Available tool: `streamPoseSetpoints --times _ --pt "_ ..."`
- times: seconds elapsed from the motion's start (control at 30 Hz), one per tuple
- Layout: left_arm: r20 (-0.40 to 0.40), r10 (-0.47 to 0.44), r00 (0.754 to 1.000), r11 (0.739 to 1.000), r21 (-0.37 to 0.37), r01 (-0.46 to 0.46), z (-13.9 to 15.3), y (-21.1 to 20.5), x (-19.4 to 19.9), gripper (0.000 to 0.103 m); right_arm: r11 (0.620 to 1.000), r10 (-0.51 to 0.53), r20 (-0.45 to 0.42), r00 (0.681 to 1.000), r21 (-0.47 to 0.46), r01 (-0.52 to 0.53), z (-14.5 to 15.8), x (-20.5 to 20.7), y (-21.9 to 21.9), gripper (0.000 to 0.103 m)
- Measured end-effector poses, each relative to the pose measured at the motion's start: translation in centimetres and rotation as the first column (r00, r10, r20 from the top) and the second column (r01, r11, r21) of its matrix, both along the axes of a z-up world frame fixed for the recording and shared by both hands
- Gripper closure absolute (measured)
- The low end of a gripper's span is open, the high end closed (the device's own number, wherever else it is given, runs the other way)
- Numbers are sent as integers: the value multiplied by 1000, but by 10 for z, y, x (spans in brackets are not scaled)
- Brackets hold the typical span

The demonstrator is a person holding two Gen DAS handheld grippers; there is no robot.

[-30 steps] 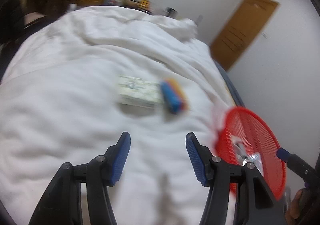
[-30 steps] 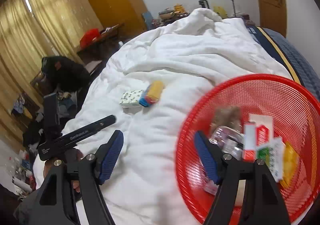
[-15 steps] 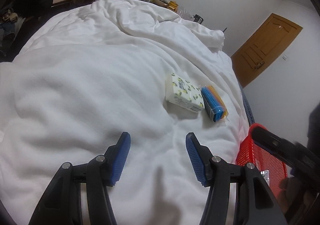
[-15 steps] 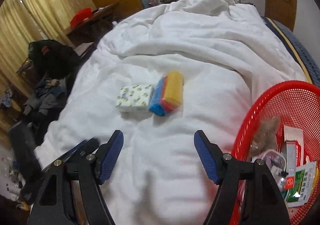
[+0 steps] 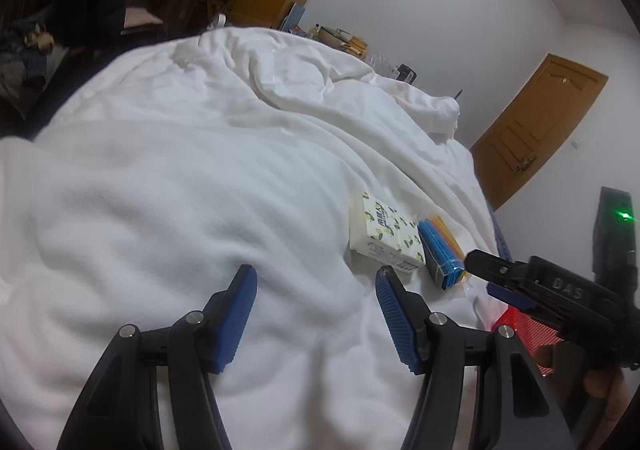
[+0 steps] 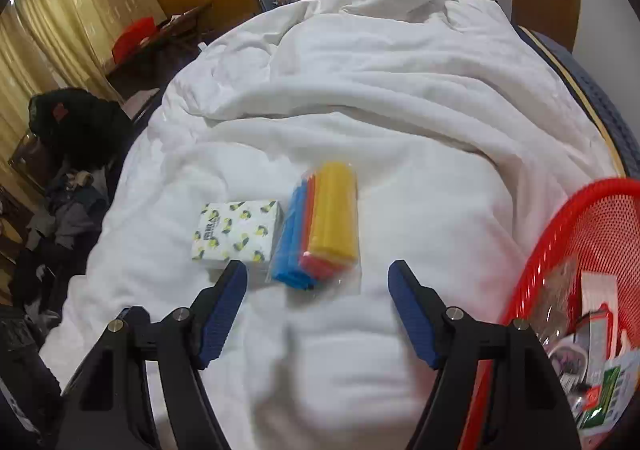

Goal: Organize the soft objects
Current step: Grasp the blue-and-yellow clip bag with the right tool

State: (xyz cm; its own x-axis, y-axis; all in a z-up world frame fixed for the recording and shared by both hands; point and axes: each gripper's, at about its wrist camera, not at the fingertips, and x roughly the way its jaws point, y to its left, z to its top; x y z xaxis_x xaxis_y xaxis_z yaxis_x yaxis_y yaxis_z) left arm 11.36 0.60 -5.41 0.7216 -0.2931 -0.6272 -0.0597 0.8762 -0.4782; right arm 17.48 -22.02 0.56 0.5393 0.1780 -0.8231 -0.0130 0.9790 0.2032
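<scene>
A bed covered by a rumpled white fleece duvet carries everything. Near its middle lies a small rectangular tissue pack printed with lemons. Just beside that pack, on its right in the right wrist view and touching or nearly so, lies a clear plastic bag of blue, red and yellow folded cloths. Well to the right of the pack, a round red plastic mesh basket sits at the duvet's edge.

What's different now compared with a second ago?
The right tongs swung away from over the red basket to the pack of coloured cloths. Left tongs are opening, empty. Tissue pack and cloths stayed put; nothing was grabbed.
</scene>
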Motion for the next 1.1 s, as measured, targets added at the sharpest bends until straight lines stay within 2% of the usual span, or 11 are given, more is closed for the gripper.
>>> streamPoseSetpoints --times 0.13,0.27,0.33,0.5,0.57,0.67,0.73,0.83,0.97,1.03,1.1 --pt "-20 27 999 999 -29 -28 -3 6 5 39 999 -31 -10 999 -39 31 -5 15 0 31" --pt "12 -12 1000 1000 11 12 2 2 4 39 999 -17 -15 1000 -39 17 -9 23 7 31" --pt "27 -33 999 999 5 33 3 2 2 39 999 -7 -20 1000 -43 6 -11 25 14 31" --pt "6 -44 999 999 25 44 3 4 6 39 988 -8 -23 1000 -157 5 -21 38 29 31" --pt "-2 -58 998 997 49 58 4 3 10 39 984 -13 -36 999 -178 6 -28 42 28 39" --pt "3 -75 997 992 104 74 7 -2 18 38 990 -15 -40 999 -140 9 -33 40 23 54" --pt "-6 -78 997 990 119 79 8 -4 23 38 992 -20 -30 999 -126 16 -31 36 21 59" --pt "-32 -95 995 990 101 98 9 -8 37 38 997 -28 -22 999 -78 26 -28 26 17 68" --pt "-54 -148 987 985 86 153 11 -18 57 37 1000 -26 -21 999 -12 26 -22 5 10 71" --pt "-71 -170 983 985 22 172 9 -20 69 37 1000 -18 -16 1000 -6 18 -18 -10 9 72" --pt "-98 -190 977 982 -5 190 6 -25 79 37 1000 -12 -11 1000 19 12 -14 -23 5 72"
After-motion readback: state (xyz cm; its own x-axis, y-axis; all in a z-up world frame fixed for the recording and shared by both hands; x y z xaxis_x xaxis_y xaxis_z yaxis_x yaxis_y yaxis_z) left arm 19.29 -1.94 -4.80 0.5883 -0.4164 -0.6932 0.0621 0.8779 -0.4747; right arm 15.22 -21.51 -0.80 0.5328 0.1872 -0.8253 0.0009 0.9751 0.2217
